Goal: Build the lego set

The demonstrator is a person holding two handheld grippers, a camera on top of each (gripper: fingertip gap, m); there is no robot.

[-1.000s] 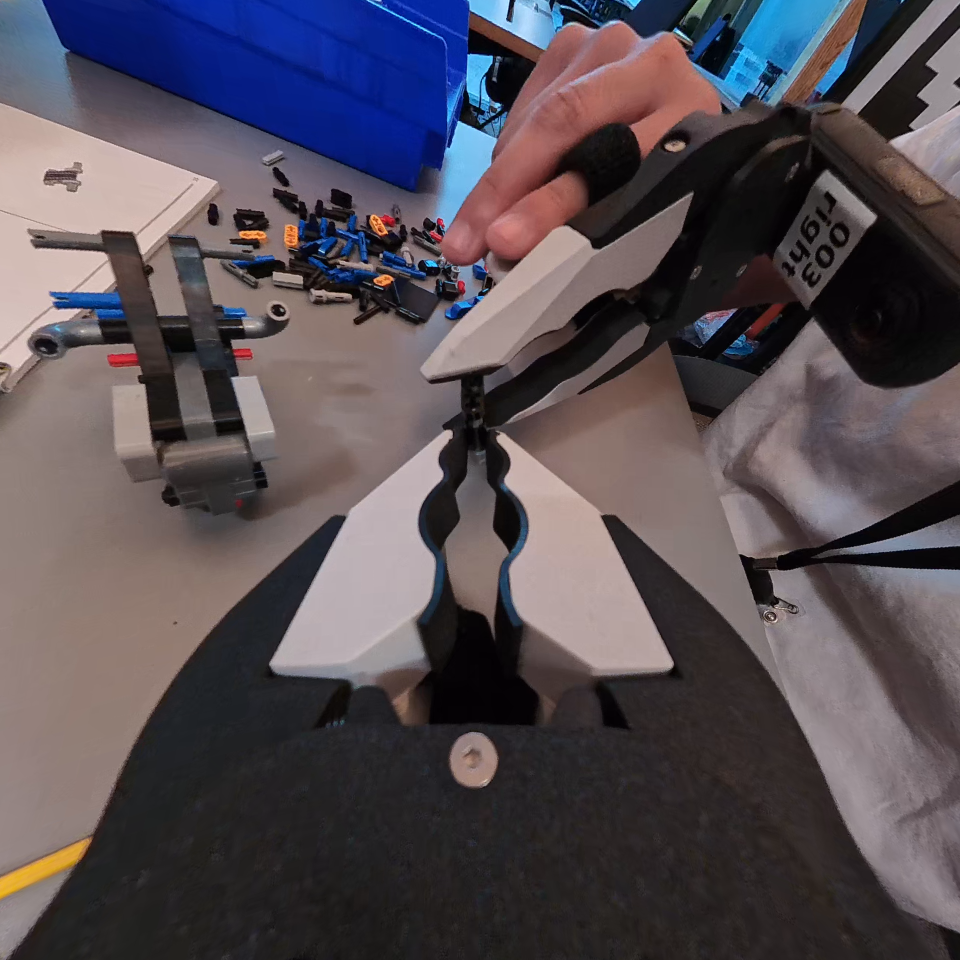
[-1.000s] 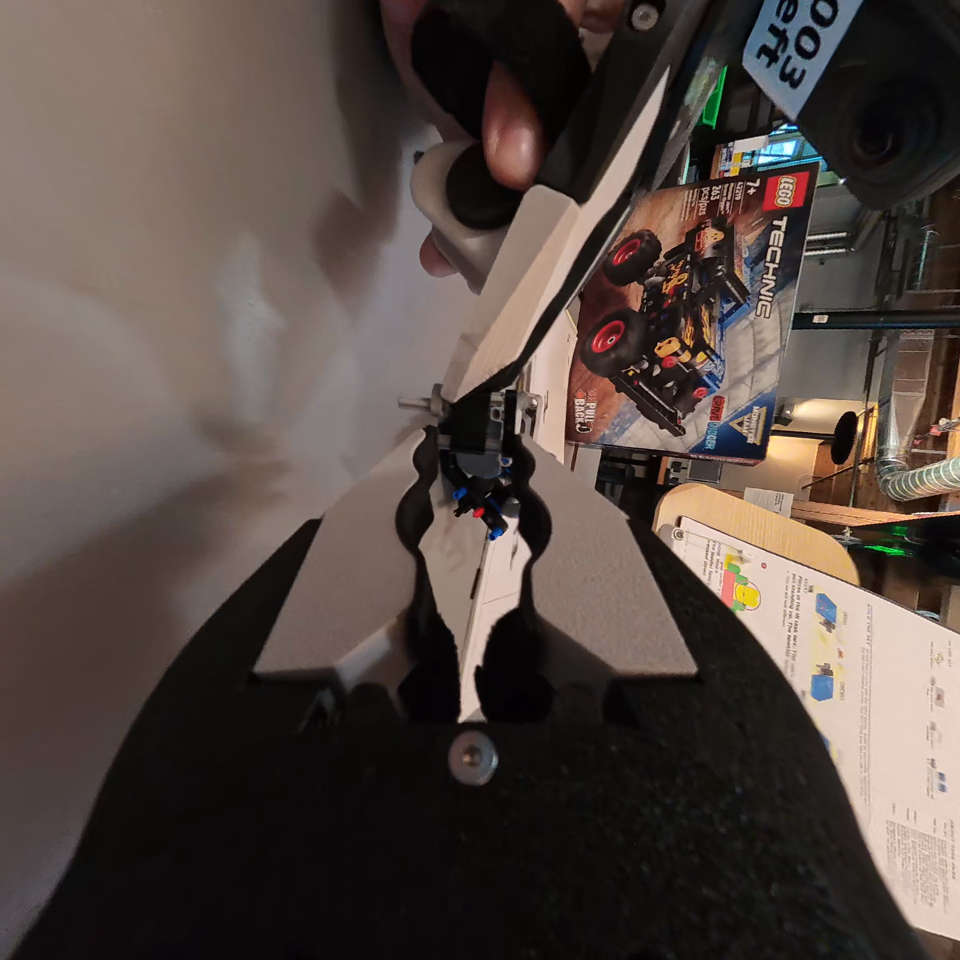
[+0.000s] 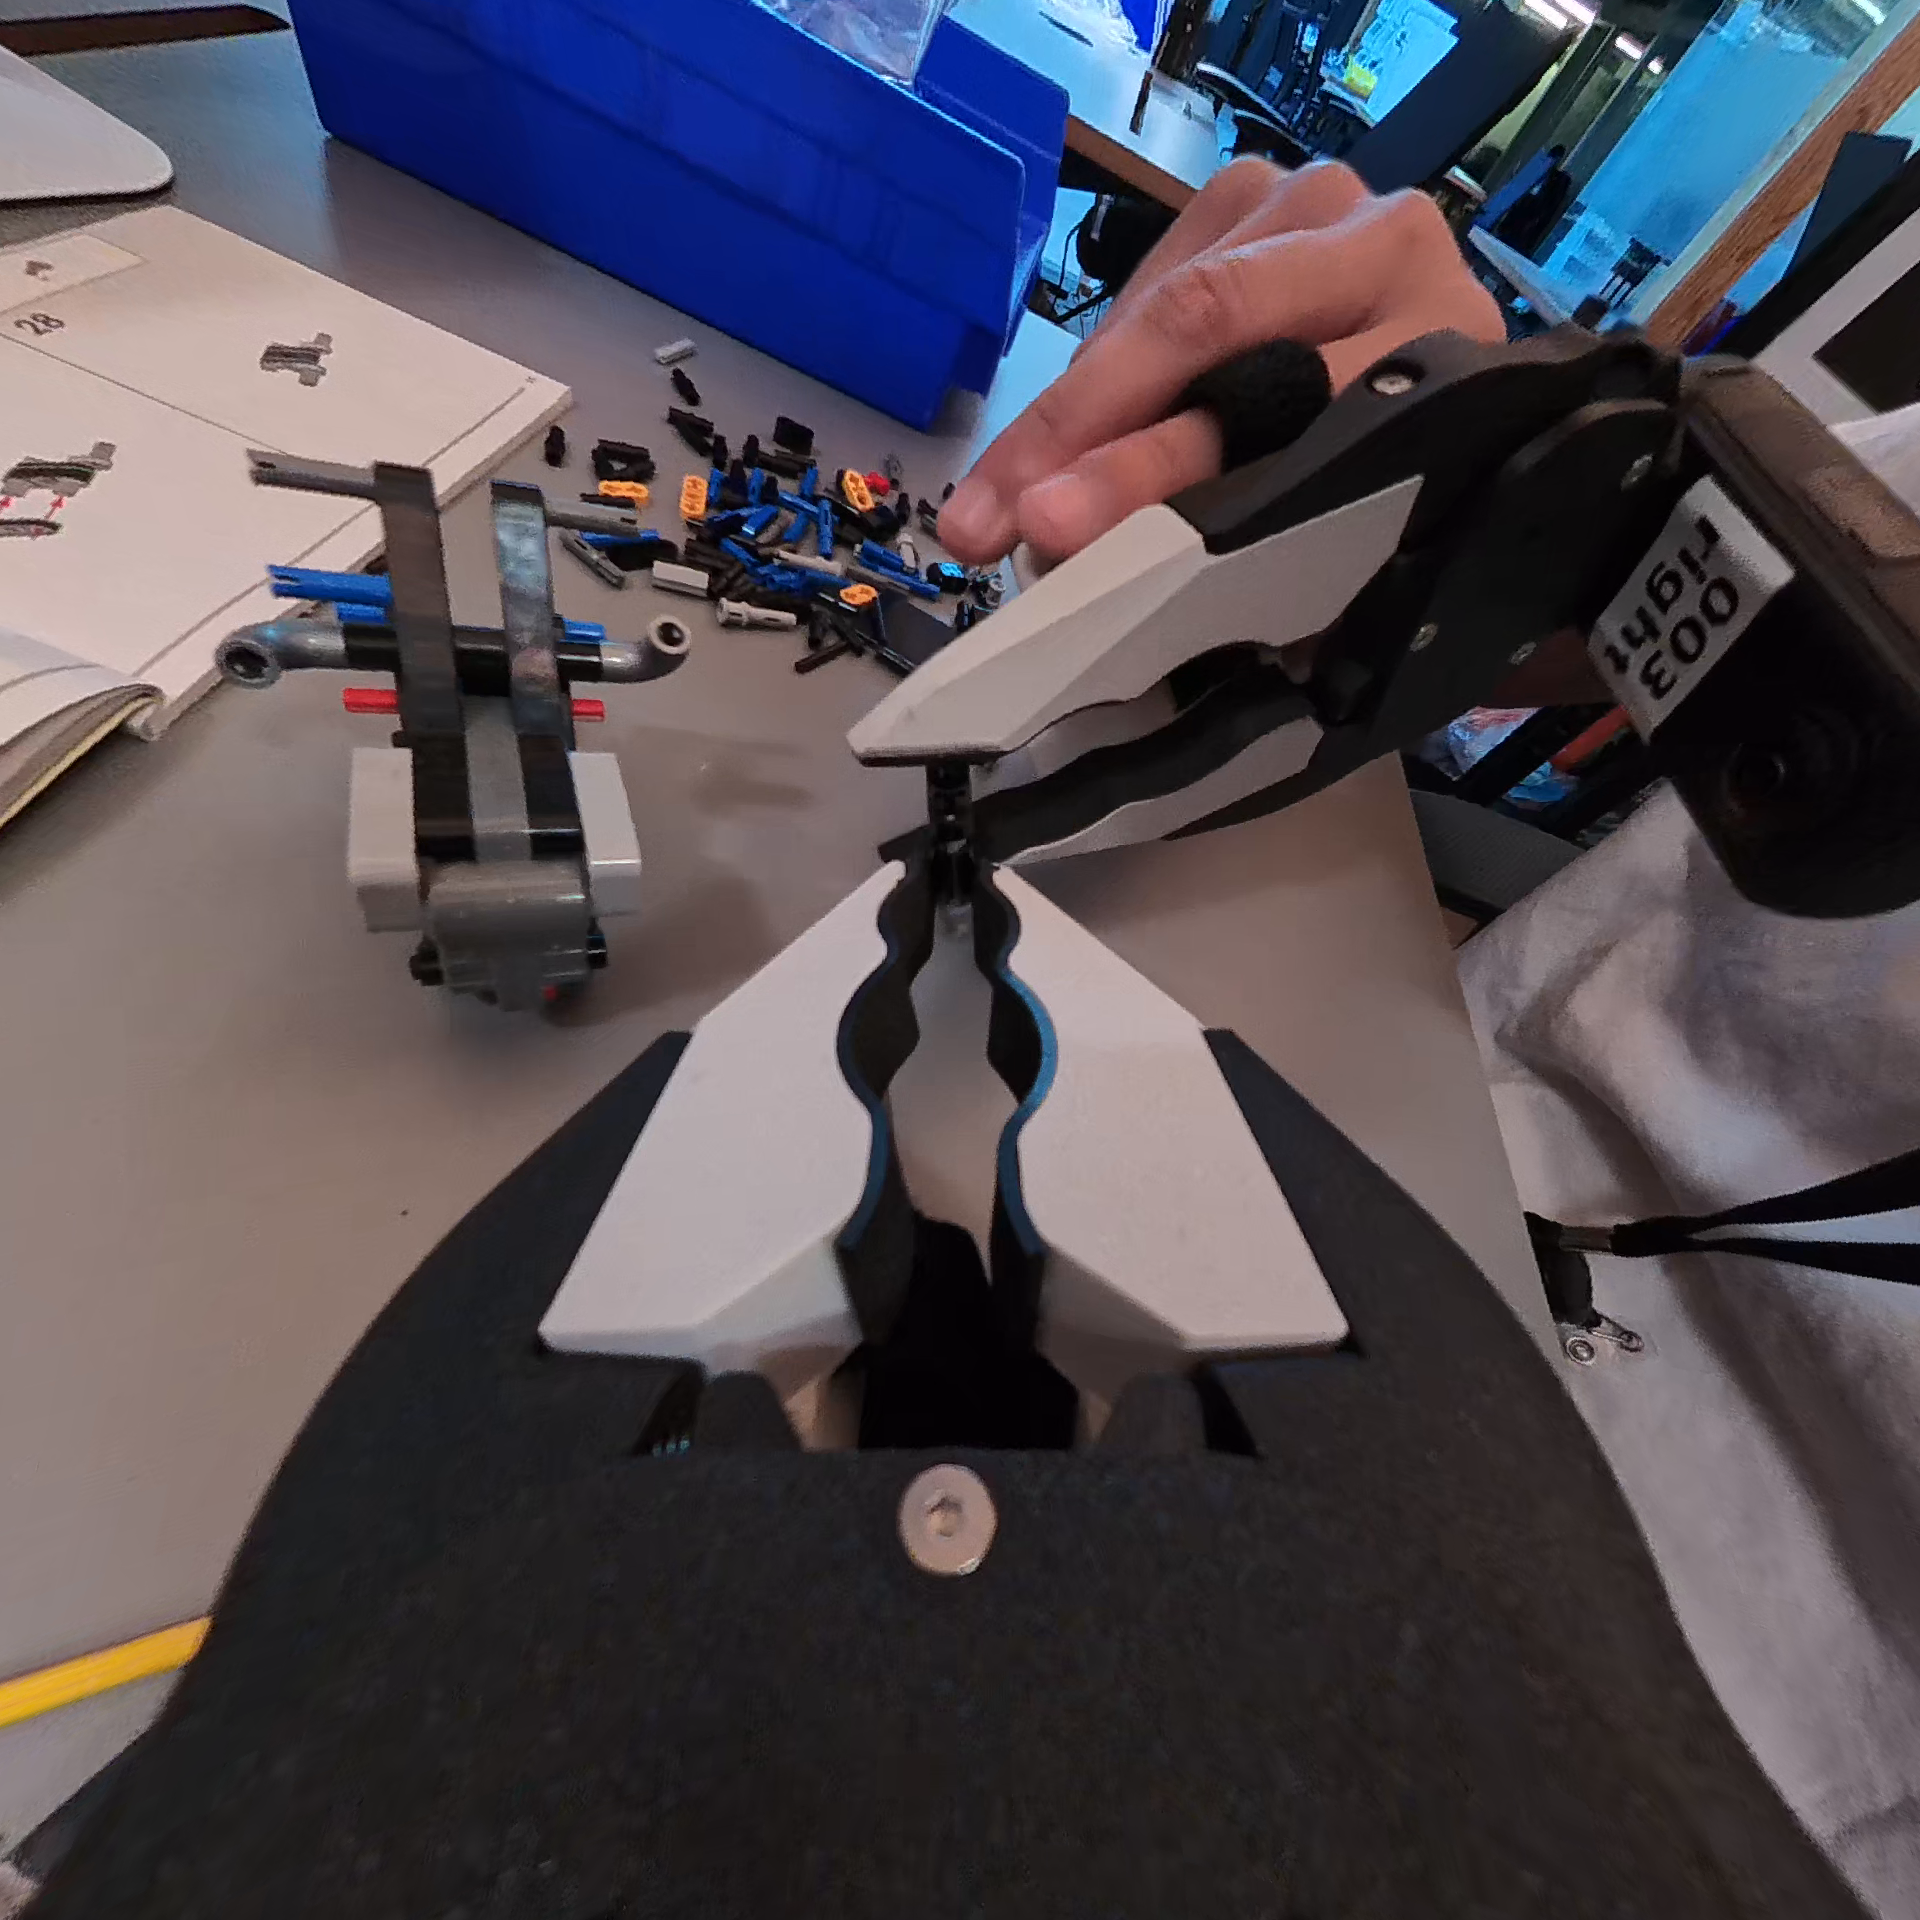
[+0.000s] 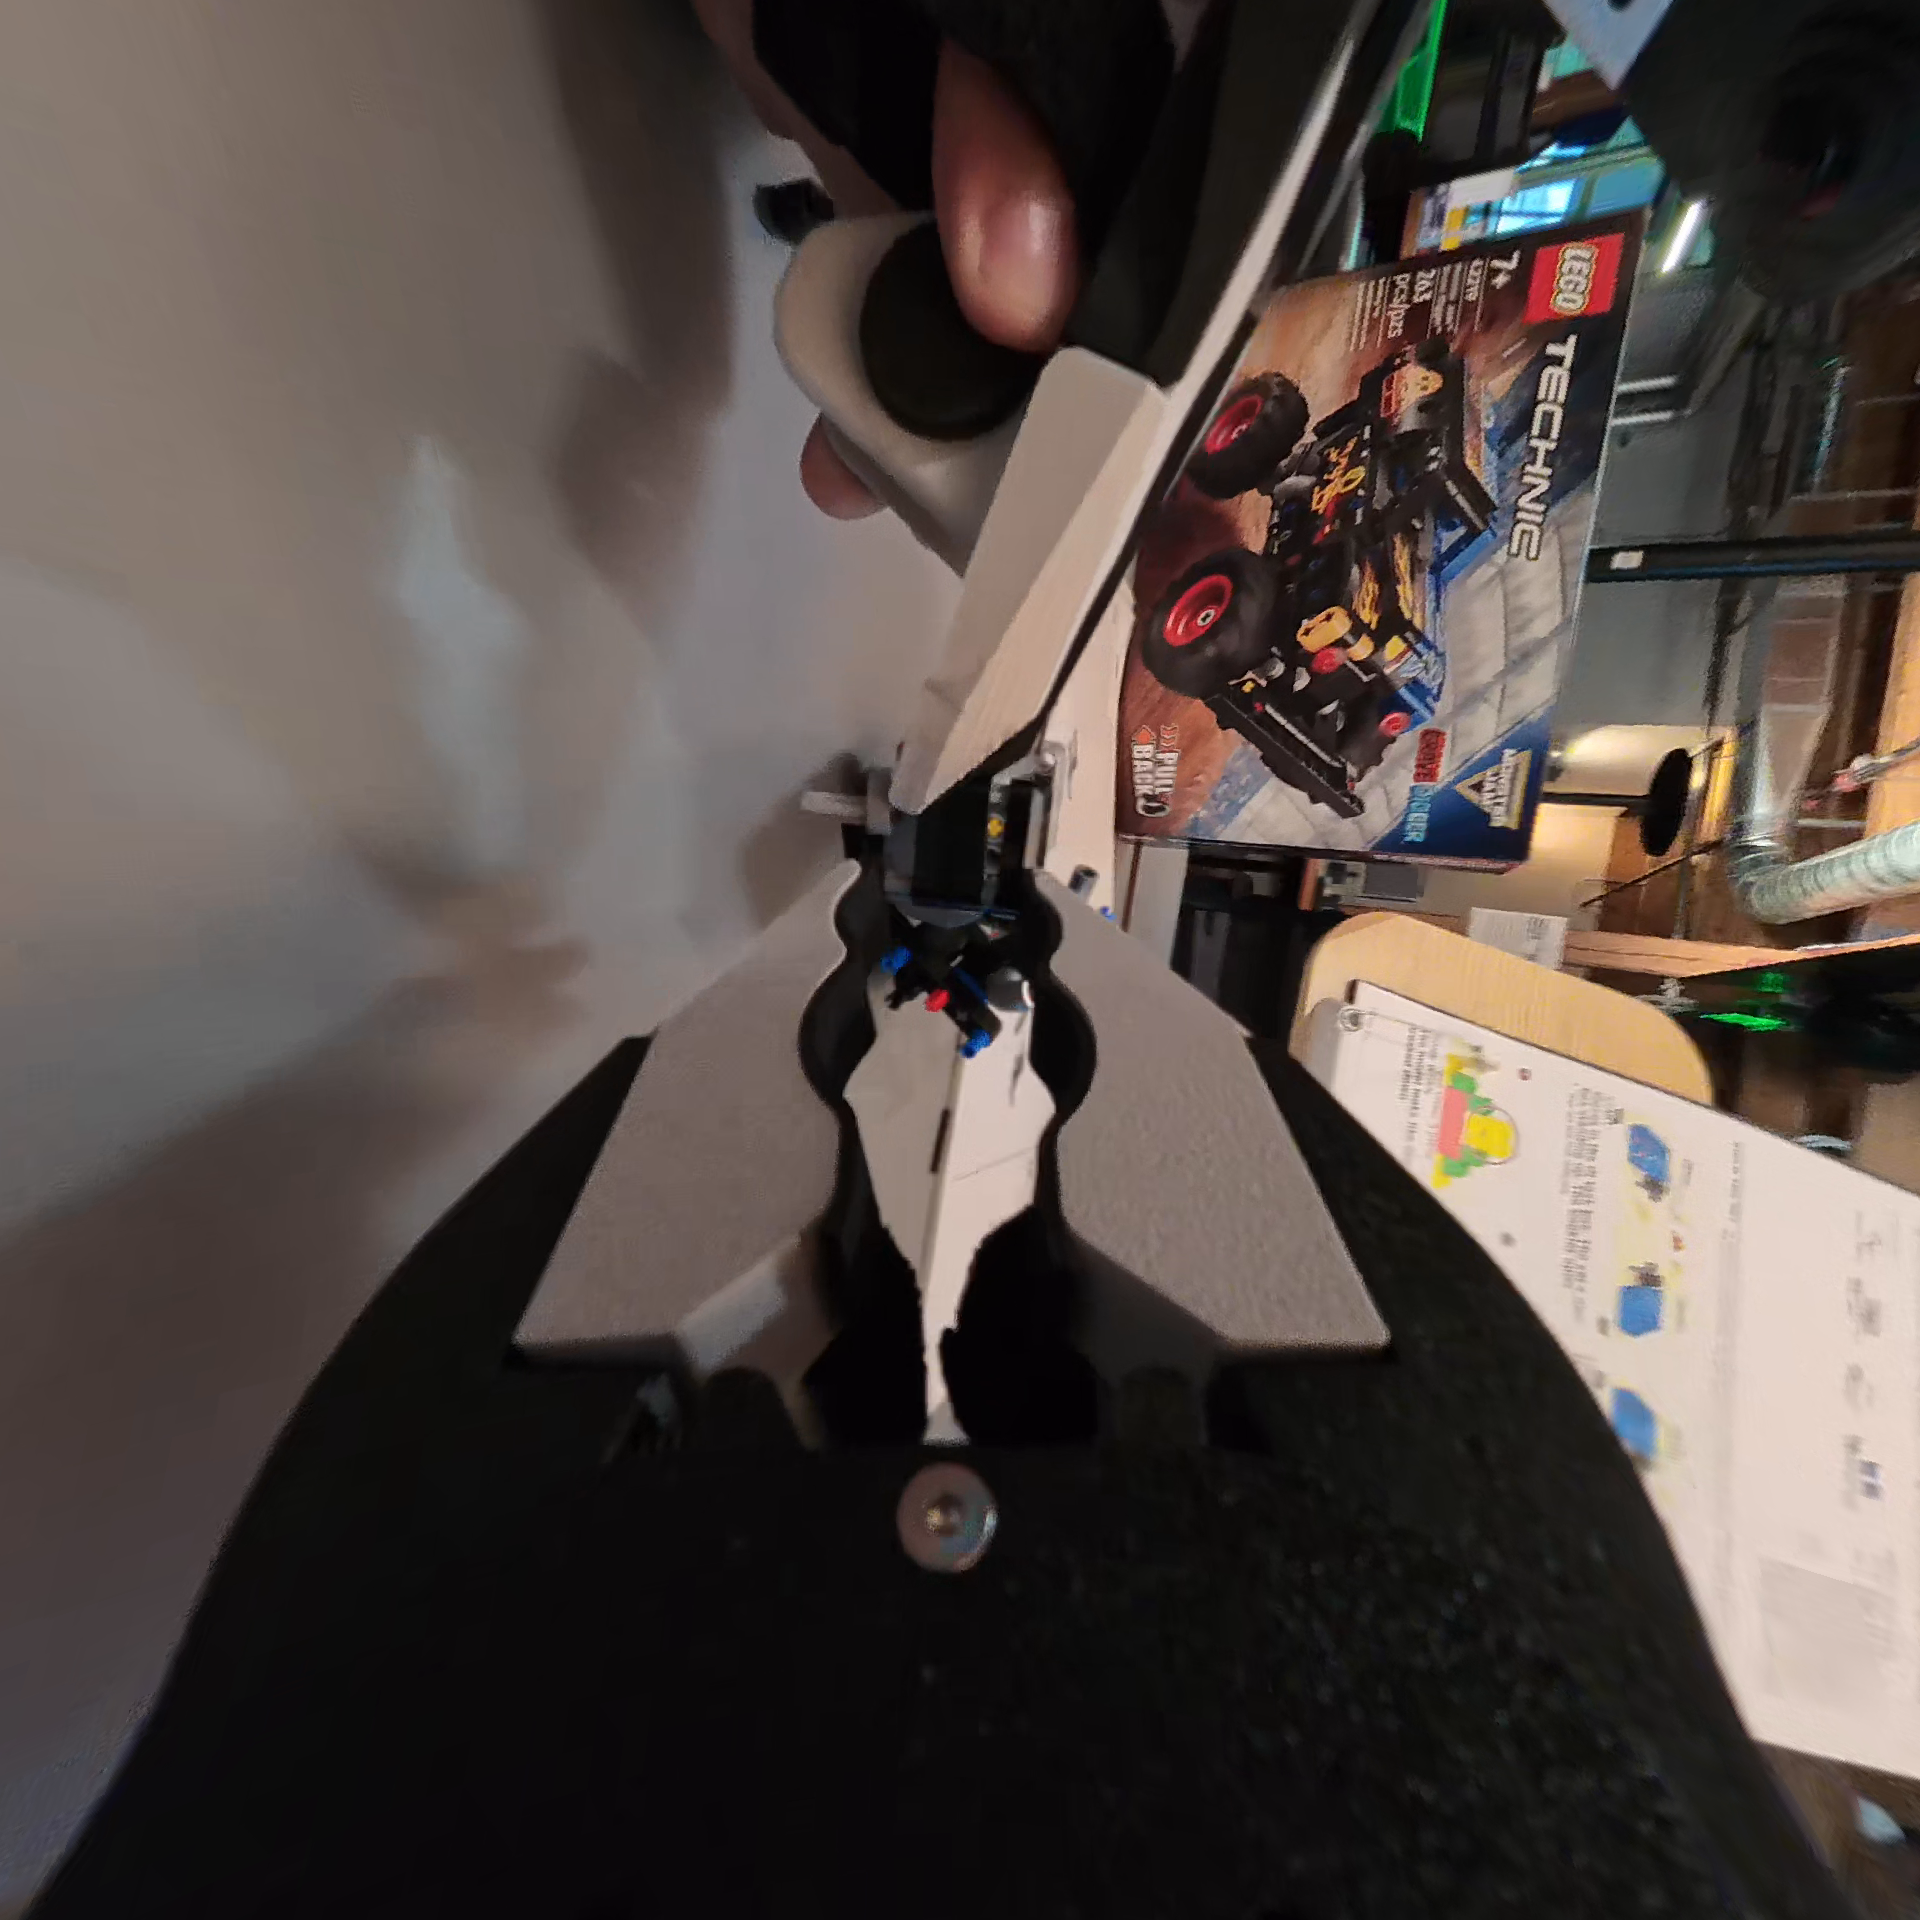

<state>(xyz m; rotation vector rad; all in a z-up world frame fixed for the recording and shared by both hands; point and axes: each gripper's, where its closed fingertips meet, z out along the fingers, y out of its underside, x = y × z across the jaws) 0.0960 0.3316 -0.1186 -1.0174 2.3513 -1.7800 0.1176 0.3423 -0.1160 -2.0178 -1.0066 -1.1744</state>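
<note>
Grippers meet tip to tip above the table (image 3: pixel 260 1195): your left gripper (image 3: pixel 951 883) is pinched nearly shut on the lower end of a small black piece (image 3: pixel 948 821), and your right gripper (image 3: pixel 940 769), coming in from the right, clamps its upper end. From the right wrist view, the right gripper (image 4: pixel 945 883) grips a small dark assembly. The partly built model (image 3: pixel 488 748) stands well to the left, loose parts (image 3: pixel 769 551) behind it, beside the instruction booklet (image 3: pixel 208 488).
</note>
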